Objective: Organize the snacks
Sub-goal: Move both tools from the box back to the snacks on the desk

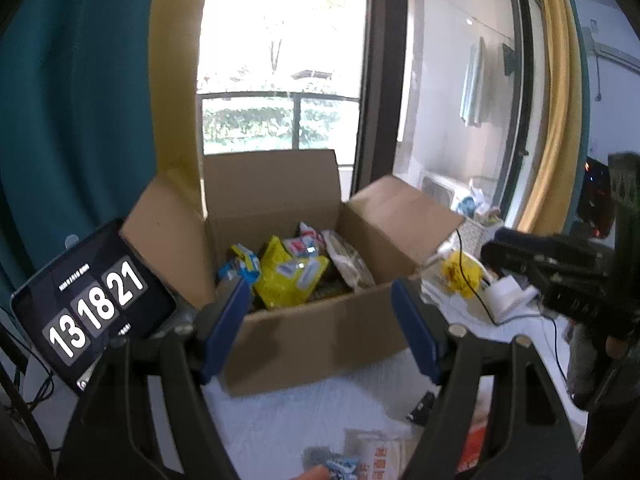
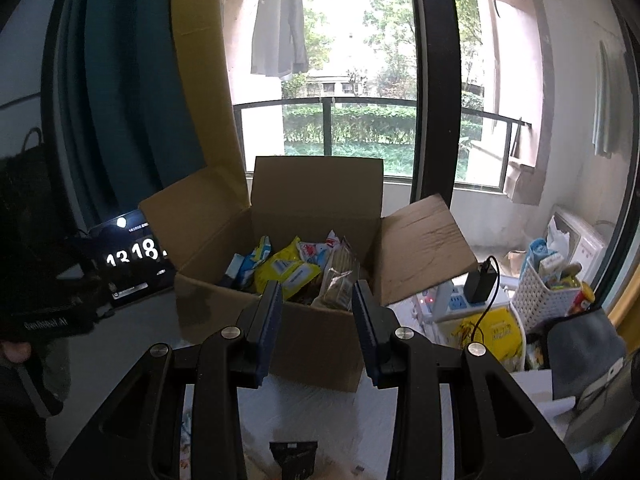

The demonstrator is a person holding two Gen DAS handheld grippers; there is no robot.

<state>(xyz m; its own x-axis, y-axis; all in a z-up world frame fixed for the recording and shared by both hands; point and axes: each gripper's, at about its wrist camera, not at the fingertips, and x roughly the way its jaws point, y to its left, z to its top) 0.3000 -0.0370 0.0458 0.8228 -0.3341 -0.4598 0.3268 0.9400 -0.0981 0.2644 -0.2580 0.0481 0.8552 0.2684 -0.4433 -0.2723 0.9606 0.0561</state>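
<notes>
An open cardboard box [image 1: 316, 336] stands on a white cloth, straight ahead in both views. Inside it lie a yellow packet [image 1: 290, 276], a blue packet [image 1: 242, 266], a red-and-white packet [image 1: 306, 242] and a clear brownish packet [image 1: 348, 260]. My left gripper [image 1: 320, 286] hovers in front of the box's near wall, open, nothing between its blue pads. My right gripper [image 2: 317, 292] faces the same box [image 2: 312, 344] from slightly right, jaws narrower but open and empty. Loose packets [image 1: 372, 456] lie on the cloth below the left gripper; a black packet [image 2: 294, 458] lies below the right.
A tablet [image 1: 92, 304] showing a clock leans left of the box. To the right are a power strip with a black charger [image 2: 482, 280], a yellow bag [image 2: 492, 332] and a white basket [image 2: 540, 292] of items. Windows and curtains stand behind the box.
</notes>
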